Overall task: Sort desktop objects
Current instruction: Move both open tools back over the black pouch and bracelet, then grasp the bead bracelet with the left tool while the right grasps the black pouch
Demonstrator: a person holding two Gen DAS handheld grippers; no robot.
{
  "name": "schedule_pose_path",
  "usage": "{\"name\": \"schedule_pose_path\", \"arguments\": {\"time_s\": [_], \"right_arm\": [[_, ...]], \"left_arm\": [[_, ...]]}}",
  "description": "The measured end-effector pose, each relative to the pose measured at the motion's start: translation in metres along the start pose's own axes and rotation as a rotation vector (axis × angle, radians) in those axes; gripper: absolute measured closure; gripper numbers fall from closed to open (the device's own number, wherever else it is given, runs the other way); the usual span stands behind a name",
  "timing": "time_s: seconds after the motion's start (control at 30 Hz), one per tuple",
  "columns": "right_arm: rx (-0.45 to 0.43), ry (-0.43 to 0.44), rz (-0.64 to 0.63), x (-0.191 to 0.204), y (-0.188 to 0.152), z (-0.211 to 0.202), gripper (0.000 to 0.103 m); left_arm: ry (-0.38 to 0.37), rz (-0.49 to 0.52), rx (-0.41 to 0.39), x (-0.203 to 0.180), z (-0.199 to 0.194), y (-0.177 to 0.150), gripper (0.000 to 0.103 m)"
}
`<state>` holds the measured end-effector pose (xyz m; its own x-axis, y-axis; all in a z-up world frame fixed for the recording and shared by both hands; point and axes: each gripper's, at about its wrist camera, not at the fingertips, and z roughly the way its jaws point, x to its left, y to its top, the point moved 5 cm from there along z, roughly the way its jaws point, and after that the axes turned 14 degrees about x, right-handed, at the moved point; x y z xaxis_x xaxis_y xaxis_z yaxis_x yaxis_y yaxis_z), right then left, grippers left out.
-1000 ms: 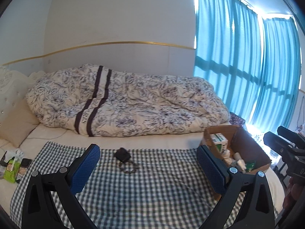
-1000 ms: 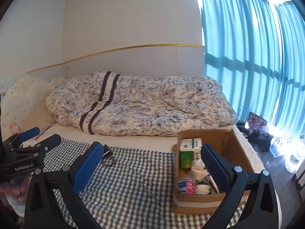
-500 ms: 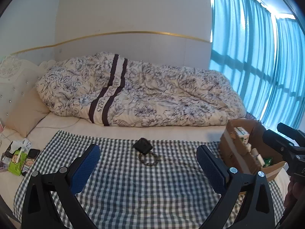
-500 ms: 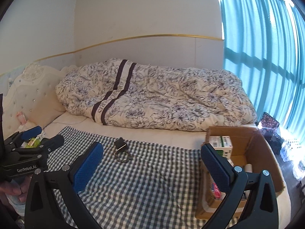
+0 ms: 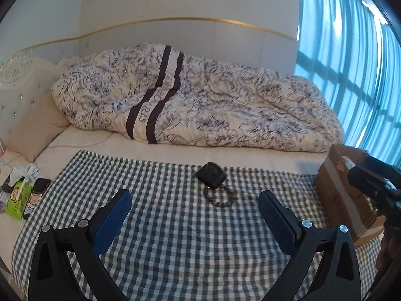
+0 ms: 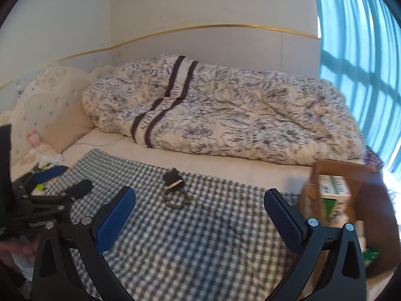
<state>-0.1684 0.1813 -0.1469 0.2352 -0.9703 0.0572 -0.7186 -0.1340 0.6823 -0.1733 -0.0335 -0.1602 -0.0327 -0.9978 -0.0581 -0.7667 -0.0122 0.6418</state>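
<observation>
left wrist view: left gripper spread wide above bead bracelet.

Item 1: quilt on the bed, floral print with a dark double stripe; white capitals run along the stripe, and from my left claw's camera I make out only the tail, "…RIS". From my right camera the lettering blurs.

Item 2: green-and-white carton in the cardboard box; printing present, unreadable.

Item 3: green tissue pack; cartoon figures, wording illegible.

perhaps a bracelet left of box
</observation>
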Motion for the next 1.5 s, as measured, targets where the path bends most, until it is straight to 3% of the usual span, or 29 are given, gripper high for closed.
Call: {"name": "schedule_pose_path", "arguments": {"time_s": [0.5, 1.13, 1.23, 1.3, 1.5], "right_arm": [[0.133, 0.058, -0.087, 0.021, 0.024, 0.129, 0.000], [0.298, 0.089, -0.224, 0.053, 0.036, 0.273, 0.001], [0.345, 0.065, -0.227, 0.055, 0.036, 0.298, 0.017], [0.379, 0.069, -0.230, 0.056, 0.034, 0.312, 0.051], [0.343, 0.072, -0.213, 0.050, 0.032, 0.312, 0.055]], "left_arm": [[0.012, -0.058, 0.128, 0.036, 0.097, -0.011, 0.000], [-0.016, -0.040, 0.207, 0.031, 0.180, -0.007, 0.000], [-0.006, -0.019, 0.206, 0.029, 0.186, -0.004, 0.000], [-0.009, -0.021, 0.208, 0.028, 0.191, -0.003, 0.000], [-0.018, -0.007, 0.220, 0.019, 0.204, 0.000, 0.000]]}}
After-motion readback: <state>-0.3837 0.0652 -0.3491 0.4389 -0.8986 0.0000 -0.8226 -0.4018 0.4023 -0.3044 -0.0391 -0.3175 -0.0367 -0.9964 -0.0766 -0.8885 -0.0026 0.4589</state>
